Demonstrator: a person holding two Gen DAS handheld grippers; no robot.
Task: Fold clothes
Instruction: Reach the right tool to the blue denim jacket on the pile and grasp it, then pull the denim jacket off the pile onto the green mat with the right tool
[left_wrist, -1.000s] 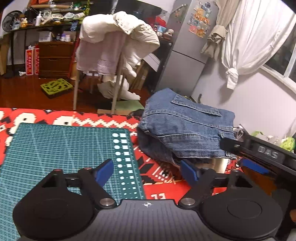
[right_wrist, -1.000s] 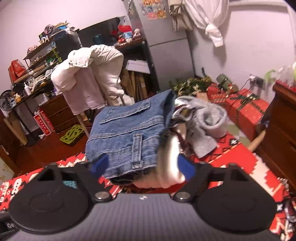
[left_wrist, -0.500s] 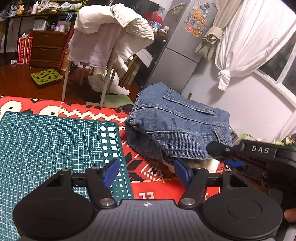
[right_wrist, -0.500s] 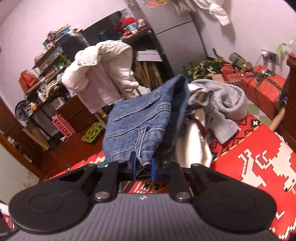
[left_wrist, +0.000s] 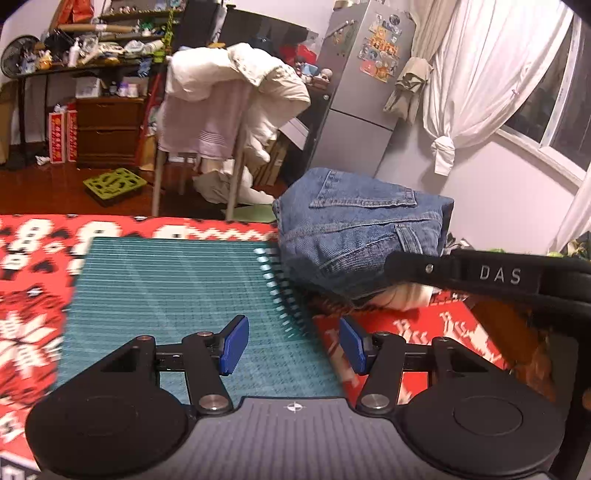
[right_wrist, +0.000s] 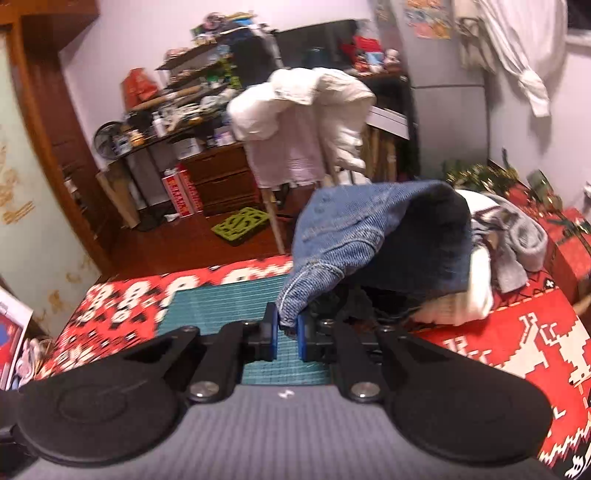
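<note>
**Right gripper pinches the denim; left gripper spread wide over the mat**

Nearest the right wrist camera, the right gripper (right_wrist: 287, 336) has its blue pads clenched on a stitched corner of the blue jeans (right_wrist: 373, 243) — the cloth rises from the pinch and drapes back in a hooded fold over the pile behind. Under the pinch lies the green cutting mat (right_wrist: 221, 299), which sits on a red and white patterned cloth (right_wrist: 517, 339).

In the left wrist view, the left gripper (left_wrist: 291, 345) hangs with its pads well apart and nothing between them, above the right edge of the mat (left_wrist: 166, 280). Just beyond it, the jeans (left_wrist: 351, 229) sit bunched at the mat's far right corner, pocket uppermost, with the other gripper's black body reaching in from the right.

Behind the denim lie a white garment (right_wrist: 476, 295) and a grey garment (right_wrist: 521, 240) — both on the patterned cloth. Farther off, a chair (left_wrist: 236, 110) draped in pale laundry stands on the wooden floor, beside a grey refrigerator (left_wrist: 362, 96).
</note>
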